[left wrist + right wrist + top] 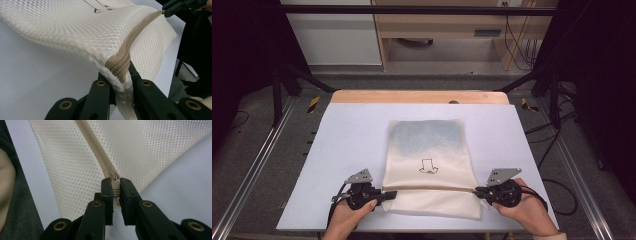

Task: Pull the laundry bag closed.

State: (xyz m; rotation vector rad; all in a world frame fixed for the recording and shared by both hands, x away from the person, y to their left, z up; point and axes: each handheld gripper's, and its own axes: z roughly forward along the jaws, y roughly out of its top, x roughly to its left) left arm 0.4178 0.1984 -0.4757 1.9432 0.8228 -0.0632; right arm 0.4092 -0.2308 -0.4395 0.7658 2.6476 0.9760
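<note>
A person's two hands come in from the near edge of a white table (337, 150), each wrapped around a black two-jaw gripper with its jaws aimed inward toward the other. Between them lies a cream mesh laundry bag (429, 150), flat on the table, its beige zipper (432, 190) running straight from one gripper to the other. The left gripper (388, 194) is clamped on the bag's left edge: in the left gripper view, the bunched mesh and the zipper's end (120, 68) are squeezed between its jaws (119, 85), and the fabric rises off the table just beyond them. The right gripper (478, 190) is clamped on the zipper pull (114, 185) at the bag's right edge, the slider sitting just past its fingertips (114, 192). A small black line drawing (428, 166) marks the bag beyond the zipper. The person's forearms are cut off at the frame's bottom, and the bag's contents, a bluish shade at its far end, cannot be made out.
</note>
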